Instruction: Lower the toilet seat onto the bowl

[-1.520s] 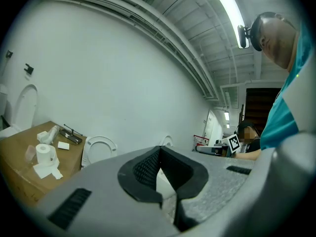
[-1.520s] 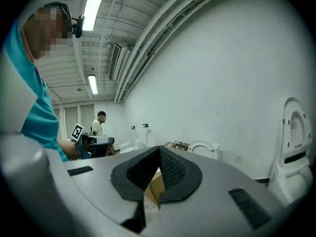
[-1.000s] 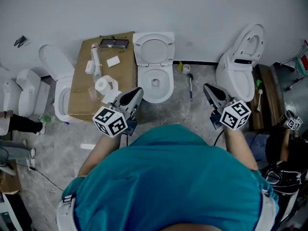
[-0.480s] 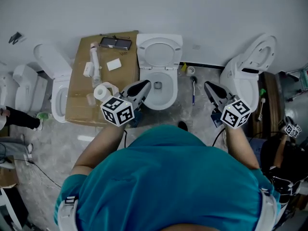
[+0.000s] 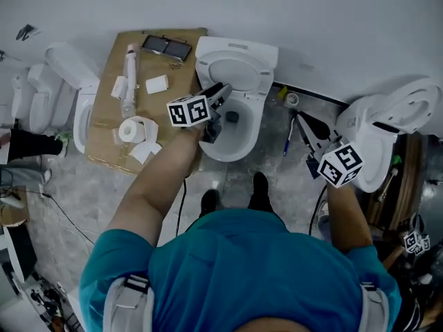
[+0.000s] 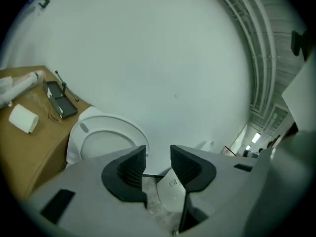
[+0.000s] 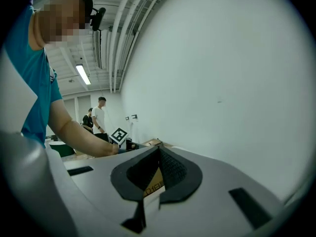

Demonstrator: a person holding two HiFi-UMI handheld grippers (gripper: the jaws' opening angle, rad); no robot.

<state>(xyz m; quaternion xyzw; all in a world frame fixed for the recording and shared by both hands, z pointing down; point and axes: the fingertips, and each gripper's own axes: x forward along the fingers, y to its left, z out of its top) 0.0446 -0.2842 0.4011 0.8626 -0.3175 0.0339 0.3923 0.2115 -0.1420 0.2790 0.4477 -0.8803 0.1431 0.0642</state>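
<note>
Person's teal shirt (image 5: 235,268) fills the near edge, shoes (image 5: 210,200) on the grey floor (image 5: 83,185) just short of the bowl.

R gripper (image 5: 299,120) hangs over the floor betw. the middle toilet and a second toilet (image 5: 387,133) at right. Its jaws are together at the tips w/ nothing in them, and it's aimed at the wall (image 7: 222,58).

L gripper (image 5: 225,88) is out over the bowl (image 5: 239,133) at its far-left rim. Jaws have just been opening and stand apart, nothing betw. the pads. Tips are near the toilet seat (image 5: 234,66); can't tell if touching.

Seat is up, leaning back toward the wall, not on the bowl. In the L gripper view it sits left of the jaws (image 6: 106,137).

Cardboard box (image 5: 104,126) stands left of the toilet, w/ a toilet roll (image 5: 131,128) by its near edge and a black flat device (image 5: 166,45) at its far-right corner.
</note>
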